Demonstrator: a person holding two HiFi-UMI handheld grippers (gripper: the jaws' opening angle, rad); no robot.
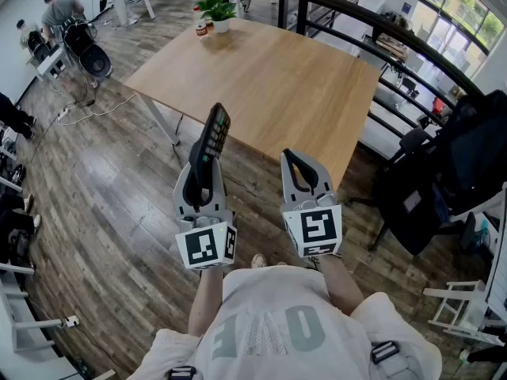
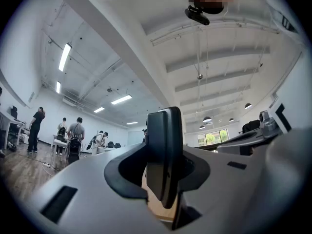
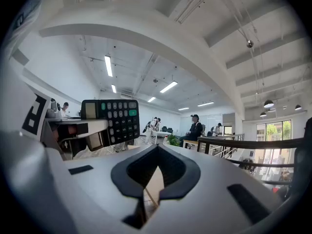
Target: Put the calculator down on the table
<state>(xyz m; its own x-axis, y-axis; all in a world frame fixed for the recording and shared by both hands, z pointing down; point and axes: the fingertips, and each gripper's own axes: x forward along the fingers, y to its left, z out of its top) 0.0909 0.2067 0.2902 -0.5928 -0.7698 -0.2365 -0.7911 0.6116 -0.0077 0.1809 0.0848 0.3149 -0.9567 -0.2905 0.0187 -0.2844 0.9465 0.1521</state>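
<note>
Nearest to us is our own pale shirt (image 1: pixel 273 327). Just past it are the two marker cubes, one on the left (image 1: pixel 207 245) and one on the right (image 1: pixel 314 228). We hold both grippers side by side over the wooden floor (image 1: pixel 103 196), short of the table's near edge.

Our left gripper (image 1: pixel 203 172) is clamped on the calculator (image 1: pixel 211 141), its pads pressing on the lower part of the dark body. The calculator stands up out of the jaws and leans slightly away from us. In the left gripper view we see it edge-on as a thin dark slab between the pads. Its display and keys face our right gripper, whose view shows them clearly, green keys included. It hangs in the air and touches nothing but the jaws. In the head view its top end overlaps the table's front edge.

Our right gripper (image 1: pixel 298 161) is just beside the left one and points level. Its jaws are together, tips meeting, with nothing between them.

Beyond the grippers lies the light wooden table (image 1: pixel 269 77), its top mostly bare. At its far edge are a potted plant (image 1: pixel 216 10) and a small bottle (image 1: pixel 200 24), close together. A dark railing (image 1: pixel 380 30) runs along the right side. Far off to the left, a person (image 1: pixel 59 10) bends over a white desk.
</note>
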